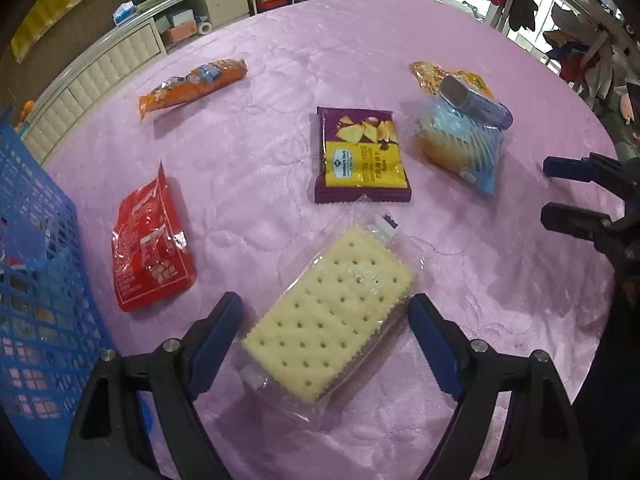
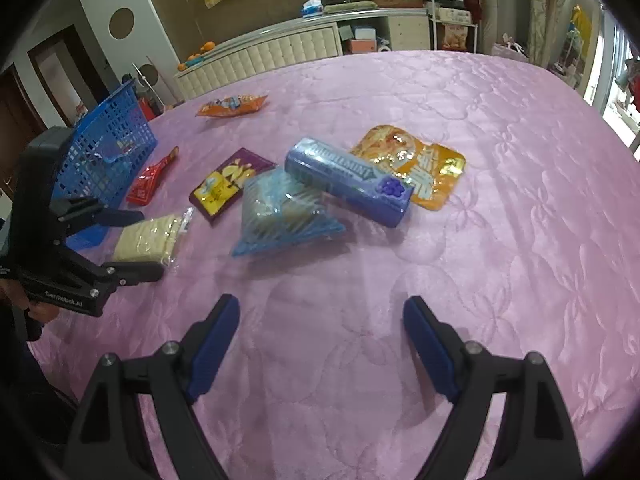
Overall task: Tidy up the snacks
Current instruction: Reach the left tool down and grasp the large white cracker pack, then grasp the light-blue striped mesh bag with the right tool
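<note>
A clear-wrapped cracker pack (image 1: 328, 312) lies on the pink tablecloth (image 1: 280, 60) between the fingers of my left gripper (image 1: 326, 302), which points steeply down. Its blue pads stand beside the pack's two edges without pressing, so it is open. From the right wrist view the left gripper (image 2: 148, 242) straddles the same cracker pack (image 2: 140, 236). My right gripper (image 2: 322, 303) hangs open over bare cloth, nothing between its fingers; it shows as the right gripper (image 1: 547, 192) at the left view's right edge. A blue mesh basket (image 1: 40, 280) stands at the left.
Also on the cloth: a red packet (image 1: 148, 244), an orange packet (image 1: 192, 86), a purple-and-yellow chip pack (image 1: 362, 156), and a blue-striped clear pack (image 1: 460, 144) with a purple tube (image 1: 476, 102) resting across it and an orange pouch (image 1: 430, 74). Cabinets stand behind.
</note>
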Demonstrator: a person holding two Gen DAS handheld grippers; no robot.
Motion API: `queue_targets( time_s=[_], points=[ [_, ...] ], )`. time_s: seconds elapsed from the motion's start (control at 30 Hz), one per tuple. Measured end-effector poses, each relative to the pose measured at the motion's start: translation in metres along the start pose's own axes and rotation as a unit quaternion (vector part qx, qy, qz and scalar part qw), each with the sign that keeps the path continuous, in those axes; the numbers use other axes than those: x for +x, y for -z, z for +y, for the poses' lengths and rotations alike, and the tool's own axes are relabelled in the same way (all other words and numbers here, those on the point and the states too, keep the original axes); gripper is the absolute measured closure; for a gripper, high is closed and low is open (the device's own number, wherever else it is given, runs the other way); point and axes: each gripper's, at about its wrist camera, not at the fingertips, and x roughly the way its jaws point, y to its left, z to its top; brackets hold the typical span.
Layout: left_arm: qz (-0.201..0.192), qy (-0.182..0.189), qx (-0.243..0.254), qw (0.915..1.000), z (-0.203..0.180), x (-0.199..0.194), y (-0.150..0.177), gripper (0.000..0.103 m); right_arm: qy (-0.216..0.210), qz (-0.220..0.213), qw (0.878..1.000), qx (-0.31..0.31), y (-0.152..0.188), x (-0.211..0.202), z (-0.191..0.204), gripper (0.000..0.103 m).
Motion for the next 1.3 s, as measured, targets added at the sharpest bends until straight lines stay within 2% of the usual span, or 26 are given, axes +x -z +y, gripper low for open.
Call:
queue_targets(
  time_s=[0.1,0.3,0.43,0.63,0.7,0.9,1.1,1.3],
  points=[
    [-0.008,-0.006,-0.016,0.9998,-0.008,-0.007,0.008,0.043,-0.005,0.003,1.000,0.006,0.002,-0.001,-0.001,0.016],
    [-0.033,-0.028,-0.080,0.9959,-0.023,-0.020,0.030,0.053,-0.013,0.012,1.000,0.016,0.003,-0.002,-0.002,0.016],
    [-0.047,-0.082,-0.120,0.9883,-0.041,-0.029,0.047,0.053,-0.016,0.022,0.999,0.016,-0.001,0.001,0.002,0.016],
    [-0.074,-0.100,-0.174,0.9768,-0.052,-0.041,0.065,0.054,-0.002,0.044,0.999,0.000,-0.012,0.012,0.012,0.016],
    [-0.078,-0.108,-0.177,0.9750,-0.052,-0.047,0.066,0.054,-0.003,0.051,0.999,0.000,-0.017,0.016,0.015,0.016],
    [-0.084,-0.089,-0.220,0.9678,-0.033,-0.062,0.056,0.054,0.010,0.056,0.998,-0.020,-0.031,0.031,0.024,0.016],
    [-0.090,-0.082,-0.215,0.9690,-0.025,-0.064,0.051,0.054,0.031,0.062,0.996,-0.053,-0.049,0.048,0.035,0.016],
    [-0.082,-0.083,-0.219,0.9688,-0.017,-0.058,0.048,0.054,0.033,0.056,0.996,-0.061,-0.061,0.057,0.039,0.016]
  ],
)
